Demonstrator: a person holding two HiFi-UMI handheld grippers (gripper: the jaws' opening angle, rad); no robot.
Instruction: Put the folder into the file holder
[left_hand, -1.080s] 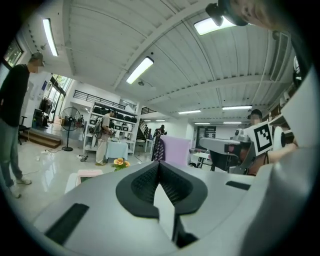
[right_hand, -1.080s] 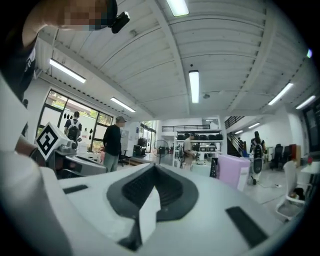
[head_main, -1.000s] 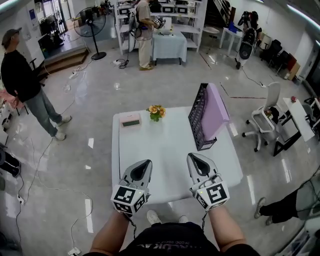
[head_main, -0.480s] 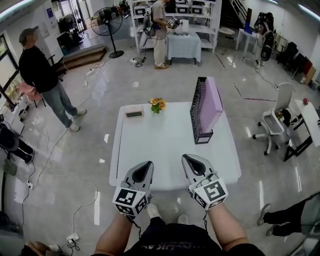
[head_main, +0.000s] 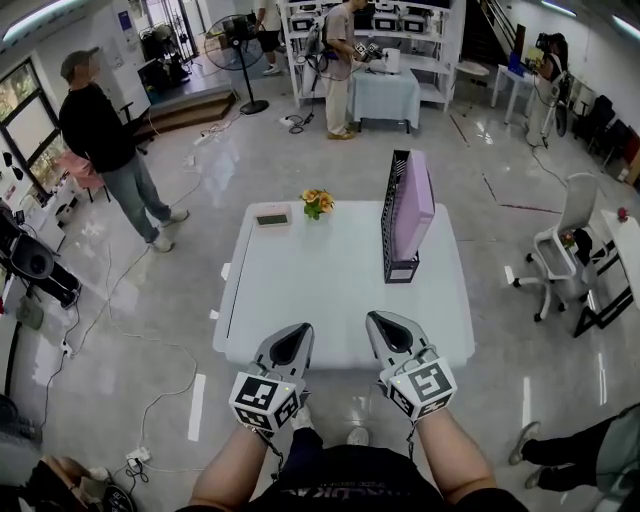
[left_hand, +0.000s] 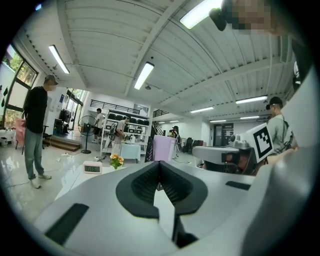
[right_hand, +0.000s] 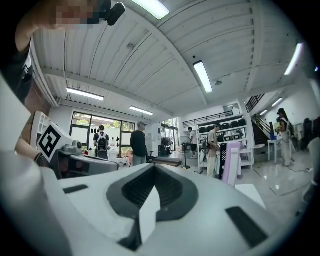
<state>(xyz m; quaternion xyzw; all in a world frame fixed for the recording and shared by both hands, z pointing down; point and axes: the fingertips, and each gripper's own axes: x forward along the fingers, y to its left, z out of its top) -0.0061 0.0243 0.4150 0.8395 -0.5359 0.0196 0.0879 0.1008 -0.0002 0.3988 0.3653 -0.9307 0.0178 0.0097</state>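
A purple folder (head_main: 414, 203) stands upright inside the black mesh file holder (head_main: 396, 222) on the right part of the white table (head_main: 300, 290). Both grippers hang at the table's near edge, well short of the holder. My left gripper (head_main: 298, 329) is shut with nothing in it, and so is my right gripper (head_main: 378, 319). In the left gripper view the closed left gripper (left_hand: 160, 169) points level at the table, with the folder (left_hand: 163, 148) far ahead. The right gripper view shows the closed right gripper (right_hand: 154, 172) and the folder (right_hand: 231, 169) to the right of it.
A small bunch of flowers (head_main: 318, 202) and a little desk clock (head_main: 272, 217) sit at the table's far edge. An office chair (head_main: 566, 245) stands to the right. One person (head_main: 108, 150) stands at the left, another (head_main: 341, 62) by the far shelves. Cables trail across the floor.
Both shut grippers have drawn back from over the table to its near edge. The head view has backed off and swung, so the table now sits further away and more centred.
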